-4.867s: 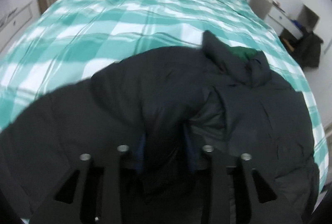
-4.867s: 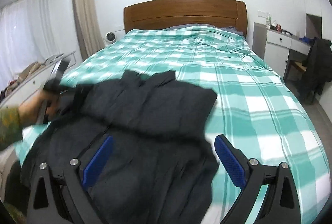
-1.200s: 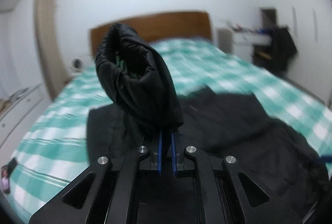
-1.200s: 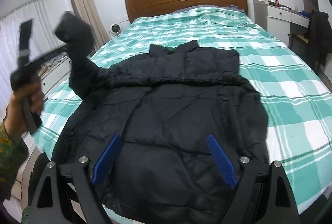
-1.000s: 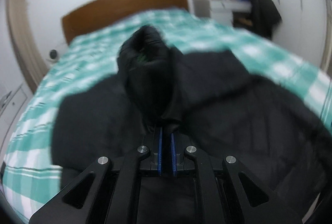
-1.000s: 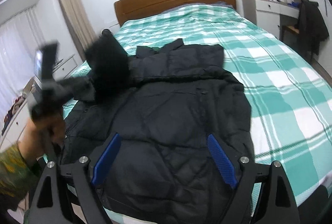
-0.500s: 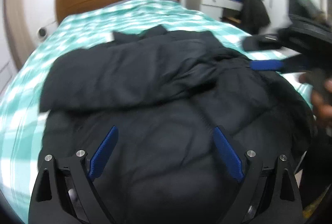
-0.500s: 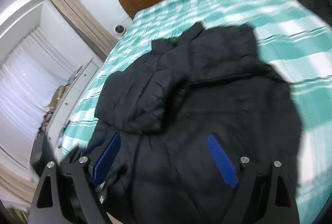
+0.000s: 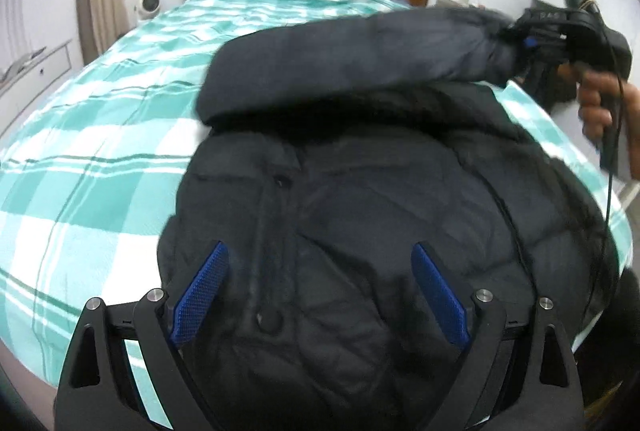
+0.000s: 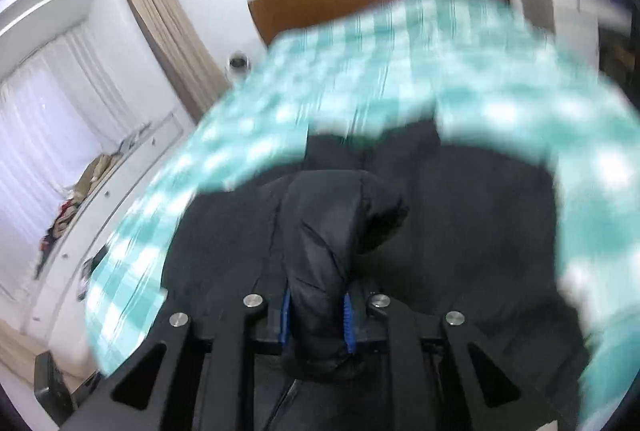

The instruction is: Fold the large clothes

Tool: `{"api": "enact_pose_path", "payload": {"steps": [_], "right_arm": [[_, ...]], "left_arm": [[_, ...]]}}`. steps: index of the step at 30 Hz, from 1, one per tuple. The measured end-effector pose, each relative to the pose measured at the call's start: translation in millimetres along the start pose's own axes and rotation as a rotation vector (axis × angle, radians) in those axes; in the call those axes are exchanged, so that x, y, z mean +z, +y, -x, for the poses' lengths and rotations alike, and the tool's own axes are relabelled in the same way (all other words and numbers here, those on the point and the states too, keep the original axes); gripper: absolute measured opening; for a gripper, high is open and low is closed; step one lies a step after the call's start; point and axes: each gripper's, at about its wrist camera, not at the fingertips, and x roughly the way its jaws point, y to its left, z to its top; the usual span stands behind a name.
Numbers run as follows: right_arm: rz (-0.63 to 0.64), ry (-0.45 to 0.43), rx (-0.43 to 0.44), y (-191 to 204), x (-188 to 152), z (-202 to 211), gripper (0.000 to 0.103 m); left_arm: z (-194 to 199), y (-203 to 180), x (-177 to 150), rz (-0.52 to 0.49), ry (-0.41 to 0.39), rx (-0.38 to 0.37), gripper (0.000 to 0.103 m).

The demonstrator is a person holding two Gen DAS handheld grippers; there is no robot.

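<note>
The left gripper (image 9: pixel 320 295) is hovering spread wide over the near hem of the jacket (image 9: pixel 380 215), which is lying on the bed (image 9: pixel 100 135). Farther across the jacket, the right gripper (image 10: pixel 316 319), having just closed, is clamping the sleeve (image 10: pixel 332 239), lifting it.

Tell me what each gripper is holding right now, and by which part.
The right gripper, jaws just closed, clamps the black jacket's sleeve near the cuff. The left gripper is open, holding nothing.
</note>
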Motion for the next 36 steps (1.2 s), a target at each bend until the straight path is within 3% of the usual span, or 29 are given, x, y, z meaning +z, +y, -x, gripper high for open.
{"api": "enact_pose_path", "payload": {"steps": [4,9,12,14,16,18,20,21,25,28,33,36], "right_arm": [[-0.047,-0.023,-0.104,-57,31,-2,0.019],[-0.07,0.149,-0.237,-114,-8,-50,0.019],[-0.115,0.218,-0.264,-127,-35,-68,0.042],[-0.154,0.234,-0.271,-131,-43,-62,0.066],[-0.134,0.206,-0.308,-127,-40,-45,0.07],[-0.054,0.091,-0.369,-110,-31,-18,0.07],[0.024,0.004,-0.343,-92,-21,1,0.071],[0.062,-0.004,-0.269,-81,-16,2,0.071],[0.09,0.162,-0.062,-68,-21,-44,0.072],[0.049,0.3,-0.063,-84,-47,-94,0.072],[0.074,0.296,-0.09,-82,-58,-99,0.072],[0.049,0.276,-0.067,-92,-59,-99,0.072]], "left_arm": [[-7,-1,15,0.02,-0.009,-0.011,0.094],[-19,-2,33,-0.018,0.007,-0.034,0.094],[-34,-5,63,-0.066,0.005,-0.035,0.094],[-43,-9,89,-0.095,-0.019,-0.036,0.094],[-58,-9,121,-0.122,-0.048,-0.031,0.094],[-80,-10,145,-0.135,-0.04,-0.032,0.095],[-108,-11,163,-0.143,-0.014,-0.016,0.095],[-122,-9,167,-0.143,-0.002,-0.001,0.095],[-185,-6,161,-0.105,0.114,0.019,0.096],[-199,-5,145,-0.092,0.124,0.011,0.098],[-187,-7,154,-0.104,0.145,0.006,0.098],[-172,-3,173,-0.048,0.09,-0.055,0.098]]}}
